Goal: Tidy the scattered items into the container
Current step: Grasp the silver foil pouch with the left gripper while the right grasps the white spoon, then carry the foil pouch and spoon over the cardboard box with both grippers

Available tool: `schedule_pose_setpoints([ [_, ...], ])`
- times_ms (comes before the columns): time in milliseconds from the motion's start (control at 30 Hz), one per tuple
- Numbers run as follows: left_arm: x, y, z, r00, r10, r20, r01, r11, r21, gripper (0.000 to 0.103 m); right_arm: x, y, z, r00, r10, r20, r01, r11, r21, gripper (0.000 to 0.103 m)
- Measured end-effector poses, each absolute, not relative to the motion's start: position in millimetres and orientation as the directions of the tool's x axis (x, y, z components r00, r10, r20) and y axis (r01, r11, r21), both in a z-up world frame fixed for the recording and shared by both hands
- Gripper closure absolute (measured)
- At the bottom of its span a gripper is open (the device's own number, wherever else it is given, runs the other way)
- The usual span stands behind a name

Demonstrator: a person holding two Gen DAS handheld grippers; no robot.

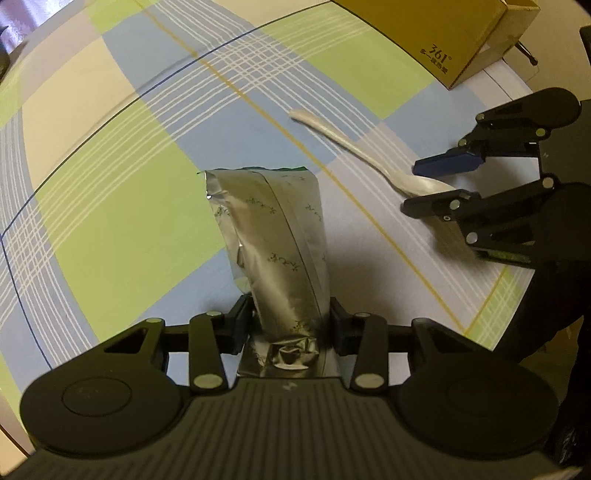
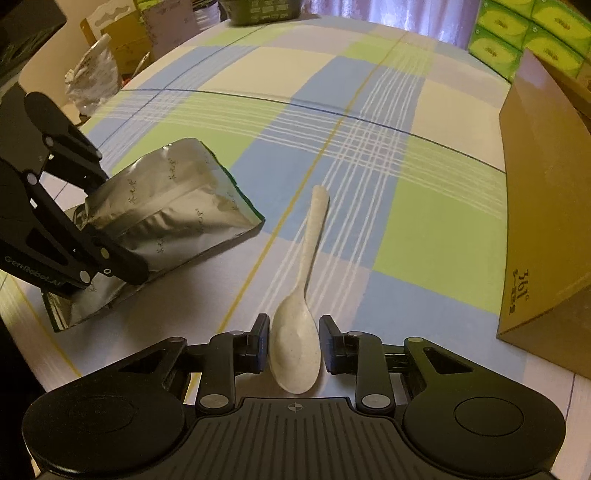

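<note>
A silver foil pouch sticks out forward from my left gripper, which is shut on its crumpled lower end. From the right wrist view the pouch is tilted, with its held end raised and the left gripper clamped on it. A white plastic spoon lies with its bowl between the fingers of my right gripper, which is shut on the bowl; the handle points away. A brown cardboard box stands at the right.
A checked tablecloth in green, blue and cream covers the table. The cardboard box is at the far right in the left wrist view. Green tissue packs are stacked behind it. Bags and boxes clutter the far left edge.
</note>
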State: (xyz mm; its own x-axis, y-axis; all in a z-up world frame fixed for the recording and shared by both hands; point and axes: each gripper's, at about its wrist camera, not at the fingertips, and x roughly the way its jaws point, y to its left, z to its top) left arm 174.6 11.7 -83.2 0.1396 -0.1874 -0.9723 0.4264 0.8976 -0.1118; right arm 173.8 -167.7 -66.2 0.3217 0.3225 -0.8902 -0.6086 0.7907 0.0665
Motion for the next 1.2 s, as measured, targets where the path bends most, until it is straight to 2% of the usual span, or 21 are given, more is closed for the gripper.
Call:
schedule_pose_setpoints([
  [433,165.6,15.9,-62.9,0.184,-0.193,-0.964,0.396,0.912,-0.106,0.067,160.8,-180.8,-48.8,0.384,0.381,-0.841,-0.573,0.813,0.107,0.073],
  [467,164.9,15.6,-61.9,0.186,-0.192,-0.964,0.397,0.912,-0.105,0.067,159.9,-181.3,-48.8,0.379,0.382,-0.843,-0.572,0.812,0.111,0.099],
  [800,161.2,12.8,-67.8,0.181,-0.211,-0.961,0.389,0.912,-0.127,0.067,159.4,-176.4,-58.1,0.361,0.33,-0.872,-0.587,0.807,0.063,0.099],
  [1200,161.2,19.4,-59.9,0.213,-0.229,-0.95,0.373,0.918,-0.138,0.067,152.6,-185.5,-38.3,0.411,0.411,-0.814,-0.567,0.814,0.125,0.1],
])
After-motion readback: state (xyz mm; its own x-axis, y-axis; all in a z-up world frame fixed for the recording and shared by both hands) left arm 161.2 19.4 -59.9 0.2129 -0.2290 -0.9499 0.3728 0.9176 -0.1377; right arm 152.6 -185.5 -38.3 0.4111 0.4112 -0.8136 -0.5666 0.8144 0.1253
